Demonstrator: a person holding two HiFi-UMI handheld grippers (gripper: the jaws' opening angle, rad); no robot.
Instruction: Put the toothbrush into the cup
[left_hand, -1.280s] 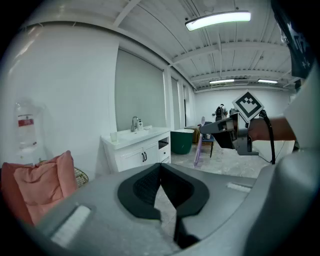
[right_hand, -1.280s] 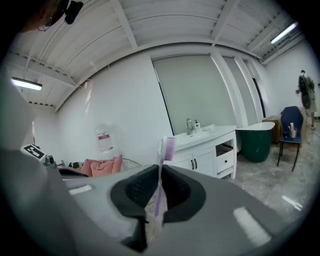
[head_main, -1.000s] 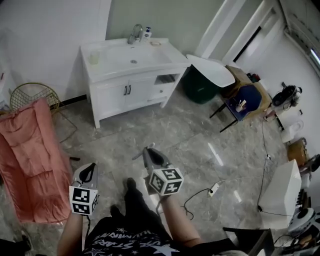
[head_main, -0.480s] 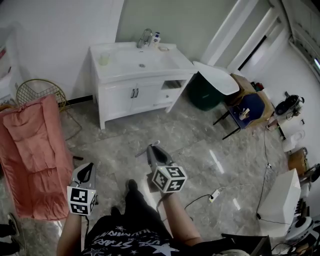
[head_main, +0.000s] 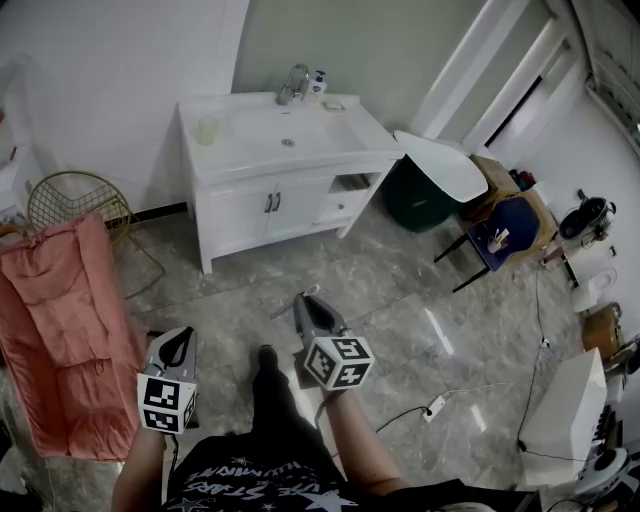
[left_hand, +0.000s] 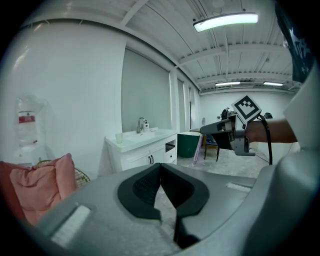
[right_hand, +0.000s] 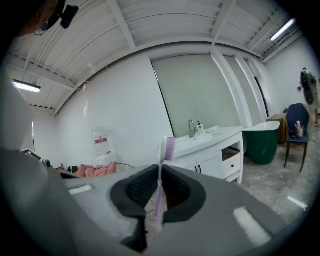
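A pale cup (head_main: 207, 130) stands on the left end of the white sink cabinet (head_main: 270, 190) across the room; it also shows small in the left gripper view as the cup (left_hand: 119, 137). My right gripper (head_main: 303, 302) is shut on a toothbrush (right_hand: 159, 192) with a pinkish-purple head that sticks up beyond the jaws. In the head view the toothbrush (head_main: 284, 306) pokes out to the left of the tips. My left gripper (head_main: 178, 344) is held low at the left, its jaws closed with nothing between them. Both point toward the cabinet, well short of it.
A pink padded seat (head_main: 60, 320) and a wire basket (head_main: 75, 200) stand at the left. A green bin (head_main: 415, 195), a white oval board (head_main: 445, 162) and a chair (head_main: 500, 228) are to the right of the cabinet. A cable with a socket strip (head_main: 432, 405) lies on the marble floor.
The person has walked toward the sink cabinet, which now sits lower and further right in the head view. Both grippers keep their poses, the right still on the toothbrush.
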